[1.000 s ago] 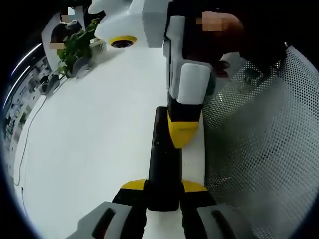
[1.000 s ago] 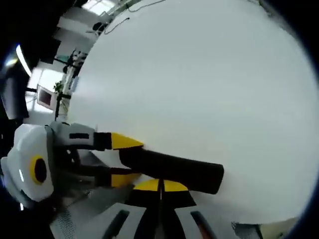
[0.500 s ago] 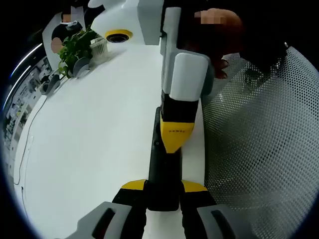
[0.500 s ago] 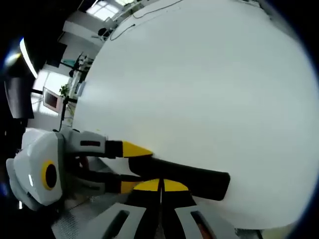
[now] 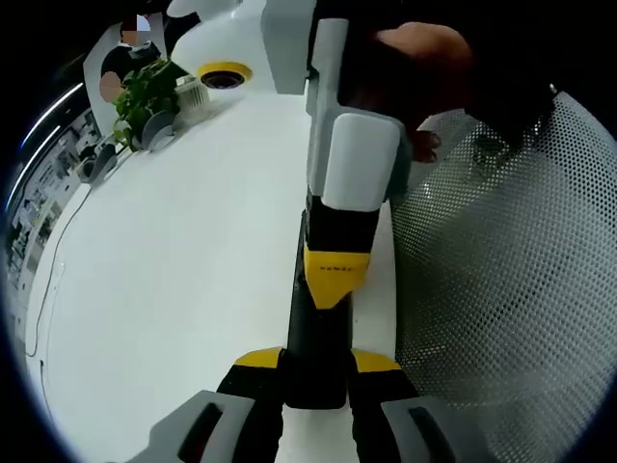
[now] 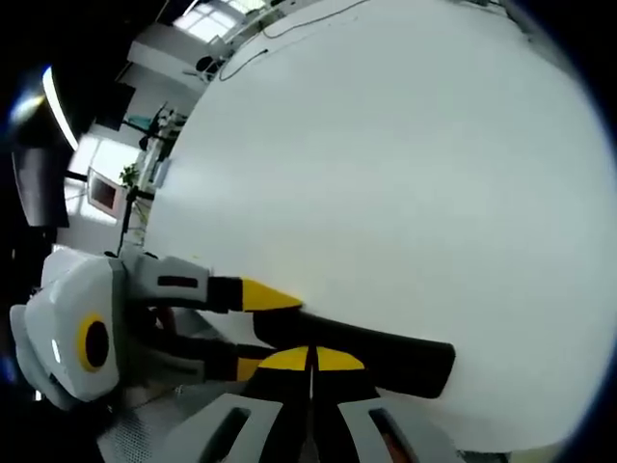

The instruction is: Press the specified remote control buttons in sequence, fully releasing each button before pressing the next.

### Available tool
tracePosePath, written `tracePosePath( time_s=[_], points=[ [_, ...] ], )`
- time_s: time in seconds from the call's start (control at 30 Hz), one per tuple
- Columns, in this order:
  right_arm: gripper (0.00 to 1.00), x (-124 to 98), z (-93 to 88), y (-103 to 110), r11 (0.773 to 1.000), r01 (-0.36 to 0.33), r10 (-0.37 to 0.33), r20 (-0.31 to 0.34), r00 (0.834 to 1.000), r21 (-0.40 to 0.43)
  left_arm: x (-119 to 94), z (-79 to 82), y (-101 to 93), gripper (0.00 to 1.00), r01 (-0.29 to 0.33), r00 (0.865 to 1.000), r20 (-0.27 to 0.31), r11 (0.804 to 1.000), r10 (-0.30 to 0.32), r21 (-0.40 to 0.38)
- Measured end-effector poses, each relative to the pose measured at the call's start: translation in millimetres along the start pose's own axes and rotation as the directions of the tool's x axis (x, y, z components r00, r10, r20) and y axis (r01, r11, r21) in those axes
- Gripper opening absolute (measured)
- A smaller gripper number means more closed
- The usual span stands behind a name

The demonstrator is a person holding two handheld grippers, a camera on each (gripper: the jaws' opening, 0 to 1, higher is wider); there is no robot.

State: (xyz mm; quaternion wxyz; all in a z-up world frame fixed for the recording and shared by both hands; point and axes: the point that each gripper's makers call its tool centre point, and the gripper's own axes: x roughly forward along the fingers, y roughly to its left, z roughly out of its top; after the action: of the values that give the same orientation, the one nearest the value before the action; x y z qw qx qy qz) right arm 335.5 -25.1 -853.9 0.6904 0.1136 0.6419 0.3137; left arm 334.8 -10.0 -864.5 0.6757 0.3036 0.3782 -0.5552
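In the left gripper view, the left gripper (image 5: 316, 371) has its two yellow-tipped jaws clamped on the near end of the remote control (image 5: 318, 333), a long, slim, matte black bar that runs away from the camera and lies flat on the smooth white table (image 5: 183, 251). The right gripper (image 5: 334, 285) comes down from above, its yellow wedge-shaped tip resting on the remote's top face about midway along; behind the tip sit a black section and a glossy white casing, gripped by a person's hand (image 5: 419, 58).

In the right gripper view, the right gripper's (image 6: 310, 359) yellow jaw tips meet along a thin seam, pressed together, directly over the black remote control (image 6: 371, 349). The left gripper (image 6: 253, 323) enters from the left, one yellow jaw on each side of the remote's end.

A white perforated mesh surface (image 5: 501, 289) lies beside the table edge, and a leafy green plant (image 5: 145, 92) stands at the far end.
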Motion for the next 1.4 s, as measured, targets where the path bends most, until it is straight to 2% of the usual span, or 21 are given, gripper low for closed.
tracePosePath(
  time_s=[0.1, 0.23, 0.43, 0.57, 0.9, 1.03, 1.1, 1.3, 1.37, 1.4],
  points=[
    [0.00, 0, 1.1, -1, 1.000, 0.002, -0.002, 0.004, 1.000, -0.008, 0, 0.1, 0.0, 0.25, -0.001, 1.000, 0.001, 1.000, 0.001, -0.001],
    [0.00, -1, 1.9, -3, 0.997, -0.033, 0.032, 0.019, 0.999, 0.063, 0, 0.3, 0.0, 0.25, 0.000, 1.000, 0.000, 1.000, 0.000, -0.001],
    [0.00, -1, 2.7, -3, 0.998, -0.018, 0.017, 0.024, 1.000, 0.064, 0, 0.2, 0.1, 0.25, 0.002, 1.000, 0.000, 1.000, -0.002, 0.003],
    [0.00, -1, 3.3, -5, 0.991, -0.038, 0.034, 0.035, 0.999, 0.128, 0, 0.0, 0.3, 0.25, 0.002, 1.000, 0.001, 1.000, -0.002, 0.004],
    [0.00, -3, 6.1, -8, 0.989, -0.024, 0.017, 0.052, 0.999, 0.147, 0, -0.1, 0.1, 0.25, 0.000, 1.000, -0.002, 1.000, 0.000, 0.004],
    [0.00, -3, 6.2, -7, 0.995, 0.007, -0.012, 0.047, 0.999, 0.101, 0, -0.1, 0.0, 0.25, 0.000, 1.000, -0.002, 1.000, 0.000, 0.004],
    [0.00, -3, 6.1, -7, 0.999, 0.031, -0.031, 0.037, 0.999, 0.013, 0, -0.1, 0.1, 0.25, 0.000, 1.000, -0.001, 1.000, 0.000, 0.004],
    [0.00, -3, 5.9, -5, 0.997, 0.075, -0.074, 0.041, 0.996, -0.036, 0, -0.1, 0.1, 0.25, 0.000, 1.000, 0.000, 1.000, 0.000, 0.002],
    [0.00, -6, 10.1, -7, 0.995, 0.083, -0.080, 0.068, 0.995, -0.047, 0, 0.0, 0.3, 0.25, 0.000, 1.000, 0.000, 1.000, 0.000, 0.001],
    [0.00, -7, 12.4, -6, 0.997, 0.066, -0.063, 0.078, 0.995, -0.041, 0, -0.1, 0.4, 0.25, 0.000, 1.000, 0.000, 1.000, 0.000, 0.001]
  ],
)
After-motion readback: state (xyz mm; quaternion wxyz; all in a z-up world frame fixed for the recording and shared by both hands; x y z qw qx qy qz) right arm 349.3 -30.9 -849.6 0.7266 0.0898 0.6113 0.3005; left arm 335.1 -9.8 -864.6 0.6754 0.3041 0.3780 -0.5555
